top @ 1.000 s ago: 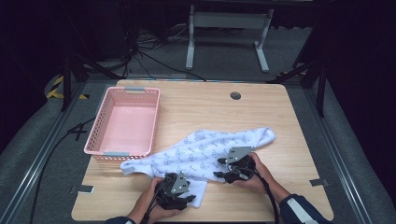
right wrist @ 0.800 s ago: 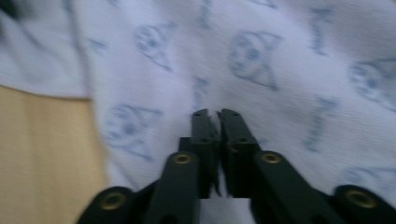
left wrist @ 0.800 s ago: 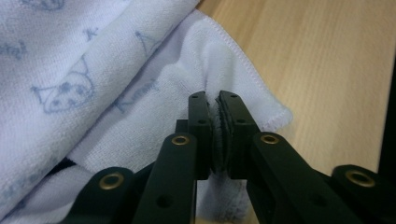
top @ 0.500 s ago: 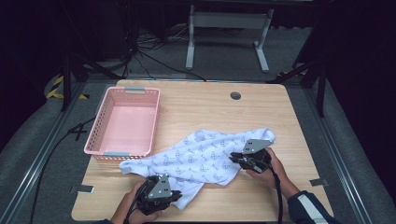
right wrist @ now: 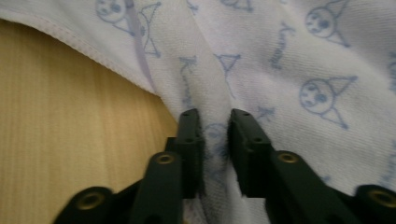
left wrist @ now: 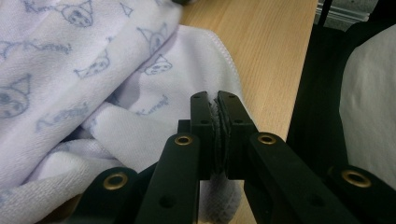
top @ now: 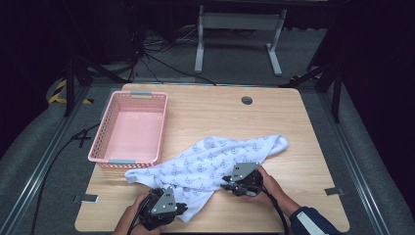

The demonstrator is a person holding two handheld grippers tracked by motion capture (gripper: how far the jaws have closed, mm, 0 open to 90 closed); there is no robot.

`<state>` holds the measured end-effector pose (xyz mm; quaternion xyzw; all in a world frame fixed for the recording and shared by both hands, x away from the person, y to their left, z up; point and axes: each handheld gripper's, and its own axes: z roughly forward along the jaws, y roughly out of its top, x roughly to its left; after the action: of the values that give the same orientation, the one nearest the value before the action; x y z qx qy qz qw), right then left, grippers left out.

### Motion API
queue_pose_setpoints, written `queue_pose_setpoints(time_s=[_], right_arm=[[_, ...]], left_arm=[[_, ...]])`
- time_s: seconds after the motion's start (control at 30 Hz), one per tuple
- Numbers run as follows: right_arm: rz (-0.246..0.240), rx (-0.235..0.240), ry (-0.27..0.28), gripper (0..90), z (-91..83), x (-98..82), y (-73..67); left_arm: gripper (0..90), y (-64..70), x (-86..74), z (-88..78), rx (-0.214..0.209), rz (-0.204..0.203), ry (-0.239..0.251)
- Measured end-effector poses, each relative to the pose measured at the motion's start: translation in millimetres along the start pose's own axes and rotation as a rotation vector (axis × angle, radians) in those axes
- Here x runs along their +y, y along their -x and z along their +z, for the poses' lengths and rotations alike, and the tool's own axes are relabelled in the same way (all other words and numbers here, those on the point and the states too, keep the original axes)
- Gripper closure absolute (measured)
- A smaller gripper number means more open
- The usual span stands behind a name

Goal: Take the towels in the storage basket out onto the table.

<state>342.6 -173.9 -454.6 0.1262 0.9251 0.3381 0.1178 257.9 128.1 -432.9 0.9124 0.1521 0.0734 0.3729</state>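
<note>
L gripper (left wrist: 215,100) at near table edge, jaws clamped on towel (top: 215,159) hem, only a thin sliver of fabric between pads. Risk: hem slips out if pulled hard, grip is shallow. R gripper (right wrist: 215,116) jaws slightly apart, straddling a fold near towel's edge, not pinched yet; if it closes as is it may grab 2 layers or miss the edge. Towel lies crumpled diagonally mid-table (top: 293,112), far-left corner just beside pink basket (top: 129,127). Uneven pull could drag that corner into basket, nudge it.

Bright lit table, dark surroundings, soft close-ups
</note>
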Motion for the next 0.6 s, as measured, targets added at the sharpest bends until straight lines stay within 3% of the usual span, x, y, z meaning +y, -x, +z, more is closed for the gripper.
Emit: queue_pose_setpoints(time_s=[0.1,0.17,0.27,0.3,0.37,0.47,0.53,0.6], right_arm=[[0.01,-0.051,0.013,83.0,-9.6,-1.3,7.8],[0.052,-0.061,0.041,83.6,-18.6,-2.2,15.5],[0.15,-0.122,0.117,83.5,-40.1,-6.2,34.9],[0.15,-0.122,0.117,83.5,-40.1,-6.2,34.9],[0.221,-0.211,0.132,83.6,-52.3,-11.8,48.1],[0.271,-0.288,0.116,83.0,-57.4,-20.8,60.6],[0.293,-0.286,0.1,82.6,-57.2,-25.4,67.3],[0.314,-0.312,0.065,82.4,-54.4,-28.6,72.4]], left_arm=[[85.9,1.0,-1.1,-4.2,0.008,0.001,-0.004],[86.2,0.4,-2.9,-8.2,0.01,0.001,-0.001],[86.2,0.8,-6.3,-12.1,0.0,-0.006,0.0],[86.2,0.8,-6.3,-12.1,0.0,-0.006,0.0],[86.2,2.9,-8.0,-14.3,-0.017,-0.002,-0.003],[86.1,6.5,-8.8,-18.2,-0.053,-0.001,0.015],[86.2,9.7,-7.7,-19.0,-0.07,0.019,0.012],[86.0,13.1,-7.0,-17.7,-0.082,0.025,-0.002]])
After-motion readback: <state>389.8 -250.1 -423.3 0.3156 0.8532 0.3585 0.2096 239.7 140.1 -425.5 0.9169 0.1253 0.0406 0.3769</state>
